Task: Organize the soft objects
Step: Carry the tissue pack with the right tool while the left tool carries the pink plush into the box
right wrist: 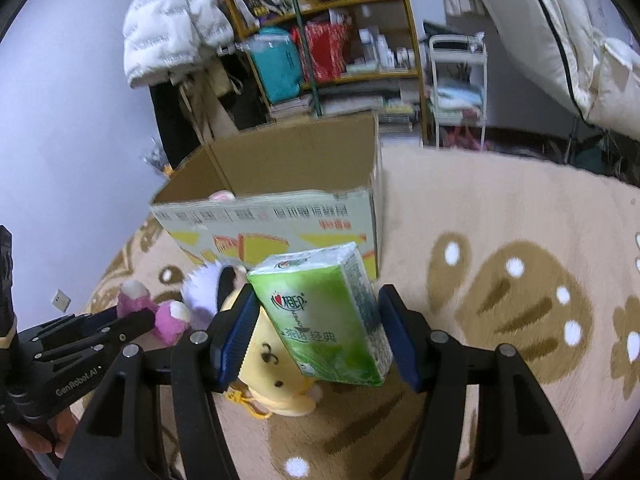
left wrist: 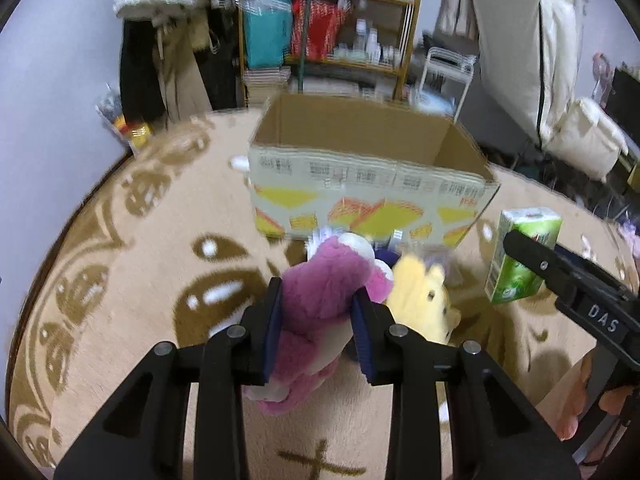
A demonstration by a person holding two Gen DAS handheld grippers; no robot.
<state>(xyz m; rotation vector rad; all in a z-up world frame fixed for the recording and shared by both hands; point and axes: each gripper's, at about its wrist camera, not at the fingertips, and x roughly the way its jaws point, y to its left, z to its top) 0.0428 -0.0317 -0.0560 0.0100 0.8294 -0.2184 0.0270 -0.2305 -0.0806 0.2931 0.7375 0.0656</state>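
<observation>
My left gripper [left wrist: 318, 312] is shut on a pink plush toy [left wrist: 320, 304] and holds it above the carpet, in front of an open cardboard box [left wrist: 360, 204]. My right gripper [right wrist: 318, 330] is shut on a green tissue pack [right wrist: 328, 316], which also shows in the left wrist view [left wrist: 520, 256]. A yellow plush toy [left wrist: 424, 304] lies on the carpet below both grippers; it shows in the right wrist view [right wrist: 276, 376]. A pale plush [right wrist: 222, 197] peeks over the box rim [right wrist: 260, 196]. The pink plush's feet [right wrist: 168, 316] show beside the left gripper [right wrist: 132, 320].
A beige patterned carpet [left wrist: 120, 280] covers the floor. A wooden shelf [left wrist: 328, 32] full of bags and bottles stands behind the box. Hanging coats [right wrist: 172, 20] are at back left. A white rack [right wrist: 456, 92] and pale bedding [left wrist: 520, 40] are at back right.
</observation>
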